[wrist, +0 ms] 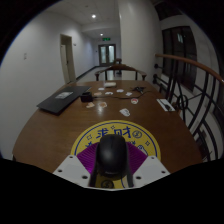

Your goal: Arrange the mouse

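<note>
A black computer mouse (112, 157) is sitting between the two fingers of the handheld gripper (112, 176), its rounded back facing the camera. The purple pads (91, 165) are flanking it closely on either side, though it cannot be told whether they are pressing on it or merely standing beside it. The mouse is lying over a round yellow mat (110, 139) printed with red characters, which is resting on the near end of a long wooden table (60, 125).

Farther along the table, well beyond the fingers, a dark laptop (62, 100) is lying flat on the left side, and several small white cards (126, 111) and other small items, too small to identify, are lying scattered near the middle. Chairs (121, 70) are standing at the table's far end.

A curved railing (196, 90) is running alongside the table on the right. White walls are enclosing the room, a door (66, 57) is showing on the left wall, and a glazed doorway (106, 55) is glowing greenish at the end of the corridor.
</note>
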A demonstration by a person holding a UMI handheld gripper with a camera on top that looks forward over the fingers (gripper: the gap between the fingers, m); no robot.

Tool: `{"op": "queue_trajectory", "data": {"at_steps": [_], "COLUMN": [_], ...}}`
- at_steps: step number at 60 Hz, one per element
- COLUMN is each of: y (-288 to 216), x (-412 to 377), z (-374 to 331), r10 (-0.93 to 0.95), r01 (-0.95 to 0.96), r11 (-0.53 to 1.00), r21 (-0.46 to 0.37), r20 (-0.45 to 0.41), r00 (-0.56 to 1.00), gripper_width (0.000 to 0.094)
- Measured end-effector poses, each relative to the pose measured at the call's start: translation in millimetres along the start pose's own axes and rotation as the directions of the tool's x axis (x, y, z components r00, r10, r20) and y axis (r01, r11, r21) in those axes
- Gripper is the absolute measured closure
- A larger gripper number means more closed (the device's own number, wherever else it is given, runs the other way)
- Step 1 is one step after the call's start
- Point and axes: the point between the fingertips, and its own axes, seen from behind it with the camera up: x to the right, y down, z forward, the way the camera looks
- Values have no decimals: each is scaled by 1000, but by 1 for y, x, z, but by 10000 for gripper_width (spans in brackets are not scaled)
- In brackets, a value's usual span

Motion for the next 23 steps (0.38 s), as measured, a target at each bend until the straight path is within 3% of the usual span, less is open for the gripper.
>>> {"op": "queue_trajectory", "data": {"at_steps": [5,12,23], "y": [1,-3,-5], "x": [-3,-6,15], "z": [0,-24,-95], "r10": [-7,-3,-46], "r01": [8,3,35], "r11": [1000,1000,994], "r21": [-25,0,106], "r20": [30,83,106], "r00": [1000,997,993], "gripper_width": [408,69,85]}}
